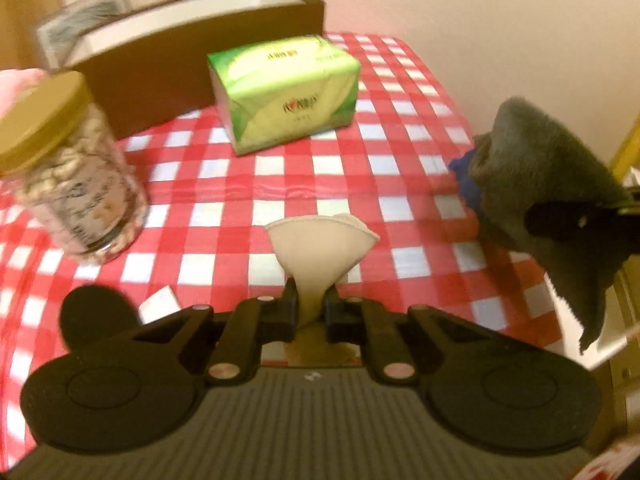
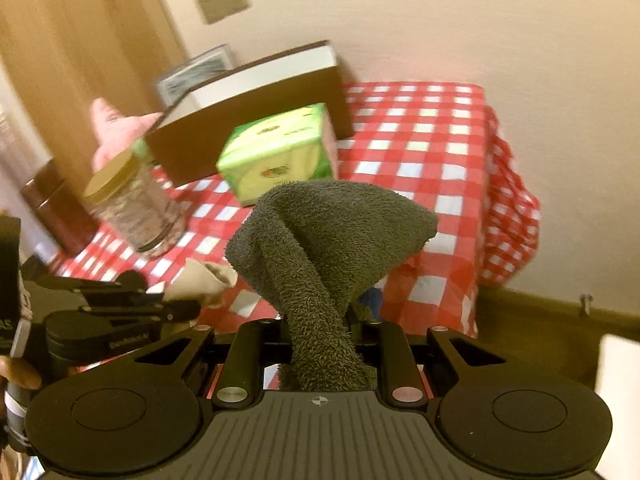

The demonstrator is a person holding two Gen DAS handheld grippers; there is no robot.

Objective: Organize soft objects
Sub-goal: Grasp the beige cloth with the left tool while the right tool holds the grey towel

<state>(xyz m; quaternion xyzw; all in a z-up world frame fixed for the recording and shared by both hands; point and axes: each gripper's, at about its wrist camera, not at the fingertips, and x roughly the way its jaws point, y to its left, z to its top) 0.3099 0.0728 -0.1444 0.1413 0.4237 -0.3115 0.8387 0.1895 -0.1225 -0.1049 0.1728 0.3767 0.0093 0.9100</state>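
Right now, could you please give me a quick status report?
Left gripper shut on beige cloth. Right gripper shut on grey terry towel. Green tissue pack and gold-lidded glass jar ahead.

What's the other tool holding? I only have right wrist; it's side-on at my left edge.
Observer: The left tool is shut on a beige cloth that fans out above its fingers.
Operator: Anything behind my grey towel?
Observer: Yes, something blue lies on the checkered tablecloth beside the grey towel, which the right tool pinches.
Operator: What's in the jar?
Observer: The jar with a gold lid holds pale, lumpy pieces; too blurred to name.
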